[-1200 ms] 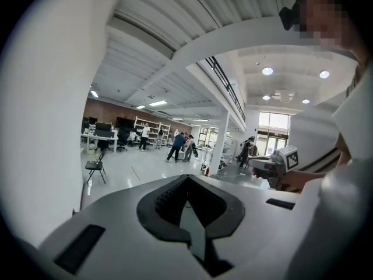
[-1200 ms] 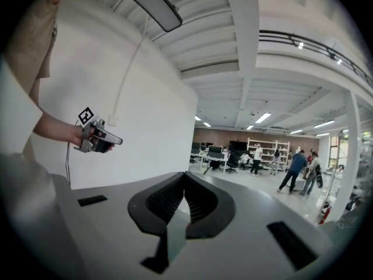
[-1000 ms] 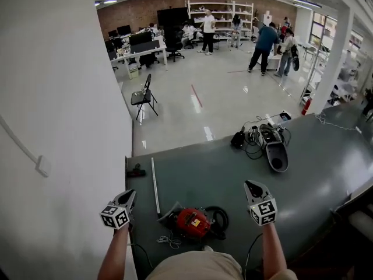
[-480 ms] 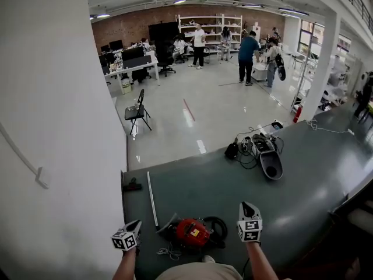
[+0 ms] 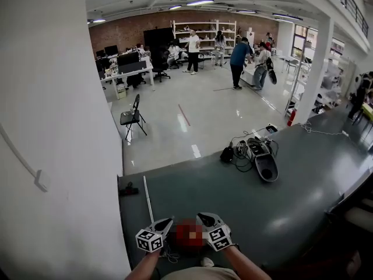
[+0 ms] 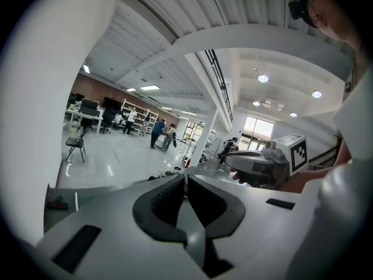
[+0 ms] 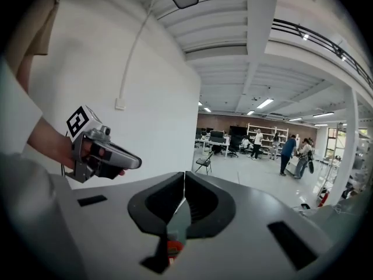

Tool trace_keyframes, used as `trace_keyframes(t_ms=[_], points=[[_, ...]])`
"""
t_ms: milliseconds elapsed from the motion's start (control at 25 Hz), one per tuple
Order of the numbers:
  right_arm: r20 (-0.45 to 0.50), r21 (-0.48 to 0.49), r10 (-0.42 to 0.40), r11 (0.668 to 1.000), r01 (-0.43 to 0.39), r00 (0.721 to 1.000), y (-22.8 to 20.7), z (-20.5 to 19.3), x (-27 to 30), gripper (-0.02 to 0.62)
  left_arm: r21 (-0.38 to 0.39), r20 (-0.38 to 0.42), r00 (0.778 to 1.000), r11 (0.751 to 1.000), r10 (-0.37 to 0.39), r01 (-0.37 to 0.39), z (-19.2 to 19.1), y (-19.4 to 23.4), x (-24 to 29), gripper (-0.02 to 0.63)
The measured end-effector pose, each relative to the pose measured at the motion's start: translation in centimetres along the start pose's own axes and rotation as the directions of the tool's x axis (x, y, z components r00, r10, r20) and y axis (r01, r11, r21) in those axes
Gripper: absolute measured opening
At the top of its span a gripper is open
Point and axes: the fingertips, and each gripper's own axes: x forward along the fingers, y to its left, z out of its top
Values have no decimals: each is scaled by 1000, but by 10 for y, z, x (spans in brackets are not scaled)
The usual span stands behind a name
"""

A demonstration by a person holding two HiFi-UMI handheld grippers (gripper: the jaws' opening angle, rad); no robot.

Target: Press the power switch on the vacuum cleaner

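Note:
The red vacuum cleaner lies on the dark grey mat at the near edge, blurred in the head view. My left gripper is just to its left and my right gripper just to its right, both above it with their tips pointing toward each other. In the left gripper view the jaws meet with nothing between them, and the right gripper shows ahead. The right gripper view also has its jaws closed empty, with a red sliver of the vacuum below them.
A white tube lies on the mat left of the vacuum, with a small black part beside the white wall. A black nozzle with cables sits at the mat's far edge. A folding chair and people stand beyond.
Both grippers have moved inward from wide apart and now sit close together over the red vacuum. The head view has tilted up slightly.

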Motion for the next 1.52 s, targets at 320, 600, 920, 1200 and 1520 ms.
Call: trace_keyframes(t_ms=[320,600,920,1200,1520], points=[[-45,107,59,993,-54,997,12,-43,39,12,8,-72,997,999,-40,41,-41,16,23,9],[-123,183,24,983,-1,992,-12,-79,79,12,-14,-137,990,999,43,-45,-62,74,41,9],[-125,157,21,988,-1,992,-14,-71,102,12,6,-91,993,997,77,-77,-35,88,47,9],[-199,100,23,995,-3,980,-3,-76,103,8,-37,-91,988,991,126,-130,-48,107,11,9],[-202,100,28,995,-8,979,24,-72,97,8,-85,-78,986,985,145,-152,-65,106,-21,9]])
